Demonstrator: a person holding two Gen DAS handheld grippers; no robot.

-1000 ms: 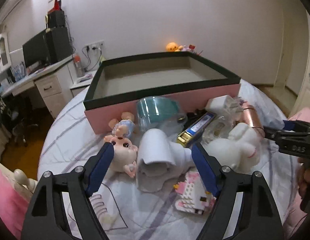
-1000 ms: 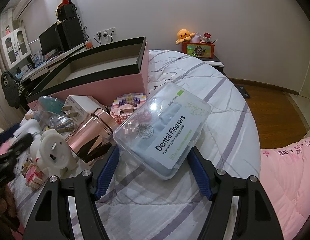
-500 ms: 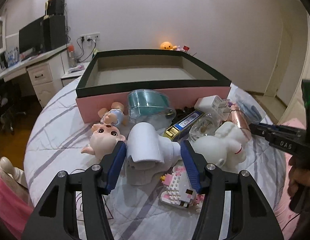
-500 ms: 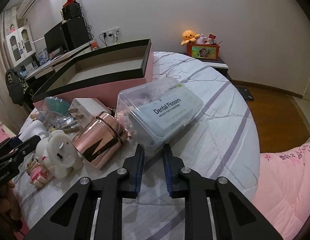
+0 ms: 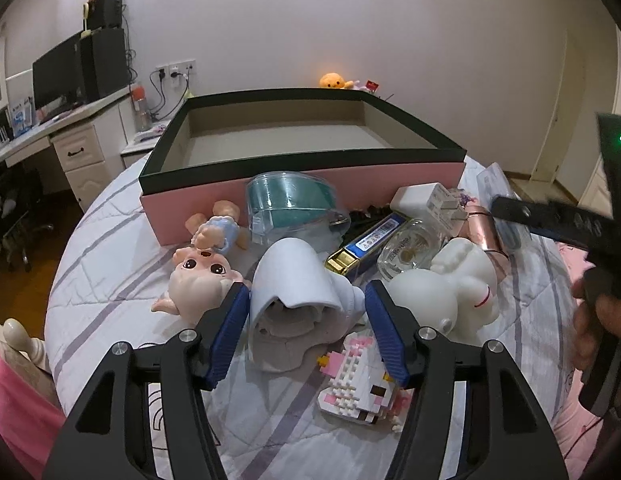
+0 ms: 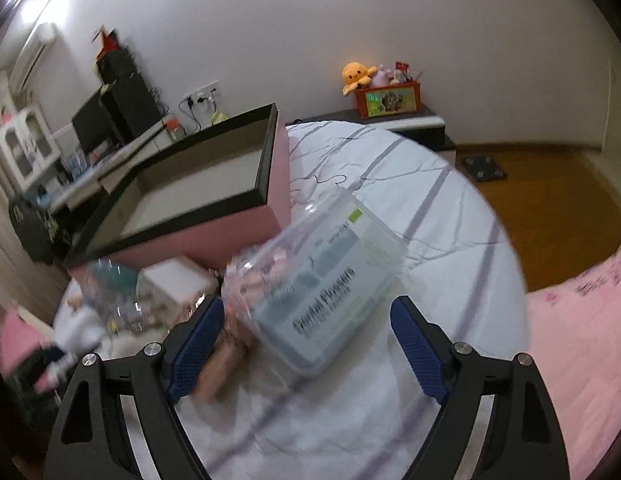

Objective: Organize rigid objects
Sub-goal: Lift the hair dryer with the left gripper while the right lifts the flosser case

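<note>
My left gripper [image 5: 306, 320] has its blue pads against both sides of a white hooded figure [image 5: 294, 284] that lies on the bed; its jaws are easing open a little. My right gripper [image 6: 306, 340] stands wide, its jaws opening. A clear box of dental flossers [image 6: 322, 292] lies tilted between its fingers, untouched and blurred. The pink box with a dark rim [image 5: 190, 216] stands behind the pile, open and empty. In the right wrist view the pink box [image 6: 278, 184] is at upper left. A finger [image 5: 550, 220] of the right gripper shows at the right edge of the left wrist view.
Around the white figure lie a pig figure [image 5: 198, 276], a small doll [image 5: 218, 232], a teal bowl [image 5: 290, 204], a blue and gold box [image 5: 366, 244], a glass bottle [image 5: 406, 248], a white charger [image 5: 422, 200], a copper cup [image 5: 482, 228], a white animal figure [image 5: 450, 292] and a brick-built toy [image 5: 362, 380].
The left jaws narrowed from wide to the sides of the white hooded figure. The right jaws went nearly shut, then sprang wide; the right view rolled and the flossers box now sits tilted.
</note>
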